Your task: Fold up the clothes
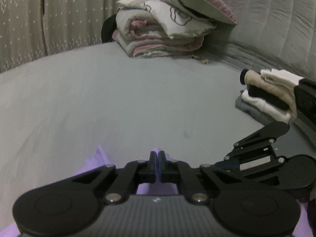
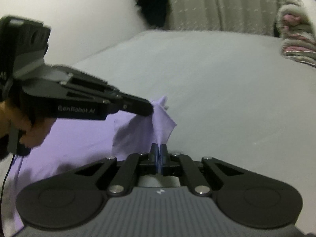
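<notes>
**Corners pinched, garment ready to carry over**

Grip looks sound on both sides: your left gripper (image 1: 157,155) has its jaws fully closed on a corner of the lilac garment (image 2: 144,130), and your right gripper (image 2: 158,150) is likewise clamped tight on the cloth close beside it. In the right wrist view the pinched fabric stands up in a small peak between the two tools, while the rest of the garment trails flat toward you across the grey bed (image 1: 118,98).

For a clean fold, keep both grips level with each other so the edge stays straight, and hold the cloth taut between them without stretching it. Carry the edge over in one smooth arc and watch that the trailing part does not drag into creases. Judge your landing line before you let go; release both sides together.

Steer clear of the folded clothes pile (image 1: 264,96) on your right and the bedding stack (image 1: 162,37) beyond.
</notes>
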